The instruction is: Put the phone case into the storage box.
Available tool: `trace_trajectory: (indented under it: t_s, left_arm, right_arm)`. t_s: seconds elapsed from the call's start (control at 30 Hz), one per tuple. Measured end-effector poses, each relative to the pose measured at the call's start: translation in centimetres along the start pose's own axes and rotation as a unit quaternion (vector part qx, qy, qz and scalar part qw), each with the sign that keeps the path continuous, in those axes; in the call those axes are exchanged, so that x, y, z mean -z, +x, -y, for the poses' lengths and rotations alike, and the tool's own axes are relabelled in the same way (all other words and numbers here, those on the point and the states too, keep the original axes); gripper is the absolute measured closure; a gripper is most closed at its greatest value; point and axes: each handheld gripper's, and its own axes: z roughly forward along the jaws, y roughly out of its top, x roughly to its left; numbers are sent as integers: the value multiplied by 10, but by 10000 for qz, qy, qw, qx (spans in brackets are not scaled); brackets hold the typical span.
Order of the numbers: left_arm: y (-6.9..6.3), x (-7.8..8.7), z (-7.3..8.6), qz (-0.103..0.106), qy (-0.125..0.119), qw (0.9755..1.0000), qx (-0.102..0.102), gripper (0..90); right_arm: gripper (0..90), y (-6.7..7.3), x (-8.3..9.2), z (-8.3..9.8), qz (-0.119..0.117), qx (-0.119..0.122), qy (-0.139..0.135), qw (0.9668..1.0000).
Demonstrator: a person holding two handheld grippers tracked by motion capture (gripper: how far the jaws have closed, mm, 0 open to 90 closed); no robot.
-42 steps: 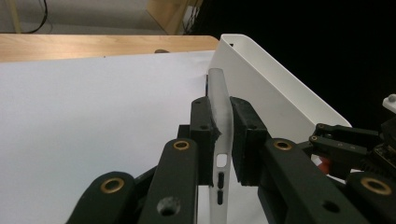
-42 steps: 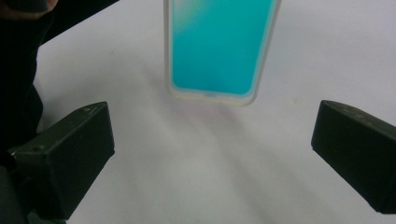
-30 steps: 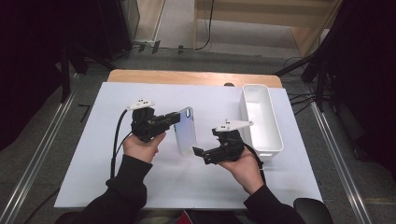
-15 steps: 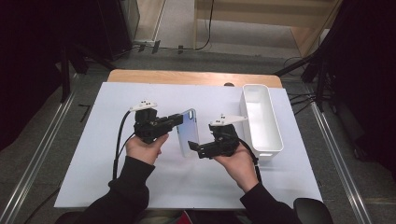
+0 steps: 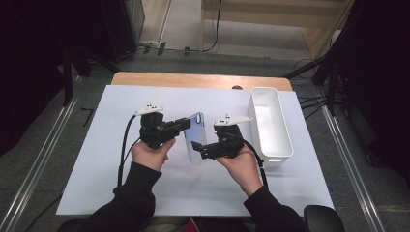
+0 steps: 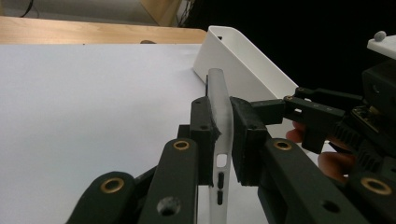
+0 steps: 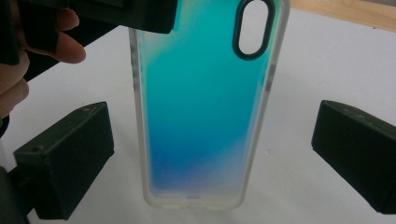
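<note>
Above the white tabletop (image 5: 121, 183), one phone case (image 5: 196, 137) stands on edge, pinched by the left gripper (image 6: 219, 135). Right gripper (image 7: 210, 154) fingers are spread around it. One white bin (image 5: 270, 125) stands beside; the case's top is cut off in the right gripper view.

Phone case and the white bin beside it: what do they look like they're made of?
Phone case: seems a soft or semi-rigid plastic, with a frosted clear rim and a glossy blue-teal iridescent back. It is empty, going by the open camera cutout and side button slots.
White bin: likely rigid moulded plastic, with smooth, opaque, slightly glossy walls and rounded corners.
</note>
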Motion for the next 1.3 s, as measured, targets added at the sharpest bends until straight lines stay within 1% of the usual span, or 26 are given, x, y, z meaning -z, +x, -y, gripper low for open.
trace_trajectory:
  t_s: [0.1, 0.23, 0.33, 0.53, 0.67, 0.7, 0.77, 0.8, 0.9, 1.0, 1.03, 1.07, 1.13, 1.2, 1.3]
  left_arm:
    - [0, 0, 0, 0, 1, 10000, 14, 800]
    - [-1, 0, 0, 15, 8, 10000, -3, 799]
    - [-3, -1, 1, 37, -6, 10000, 28, 799]
    - [-6, -3, 3, 83, 4, 10000, 36, 799]
    - [-7, -4, 4, 110, 24, 9999, 40, 799]
    - [-8, -5, 4, 115, 36, 9999, 64, 799]
    - [-9, -6, 5, 110, 65, 9999, 26, 800]
    - [-9, -7, 6, 126, 45, 9999, 40, 800]
    - [-11, -8, 6, 134, 63, 9999, 35, 799]
    - [-12, -8, 7, 157, 63, 9998, 70, 799]
    - [-12, -8, 7, 163, 73, 9998, 69, 799]
    - [-12, -8, 7, 171, 68, 9998, 66, 799]
    - [-13, -8, 8, 172, 81, 9998, 56, 799]
    - [-13, -9, 8, 177, 76, 9998, 85, 799]
    - [-13, -9, 8, 187, 71, 9998, 98, 799]
  right_arm:
    - [0, 1, -2, -2, -12, -17, 21, 10000]
    - [0, 2, -6, -4, 58, -22, 10, 10000]
    - [0, 1, -8, -5, 74, -44, 35, 10000]
    - [0, 1, -13, -7, 119, -97, -11, 9999]
    - [0, 0, -14, -8, 78, -164, -6, 9998]
    - [0, 0, -15, -9, 57, -146, -36, 9999]
    - [0, 0, -15, -9, 41, -142, -33, 9999]
    - [0, 0, -15, -9, 34, -147, -28, 9999]
    - [0, 1, -17, -11, 52, -128, -22, 9999]
    - [0, 2, -18, -11, 22, -118, -20, 9999]
    - [11, 2, -18, -11, 36, -76, -18, 10000]
    - [68, 2, -18, -11, 47, -71, -35, 10000]
    - [81, 2, -17, -11, 79, -61, -50, 9999]
    - [129, 1, -17, -11, 67, -75, -41, 9999]
    - [138, 0, -16, -11, 59, -74, -47, 9999]
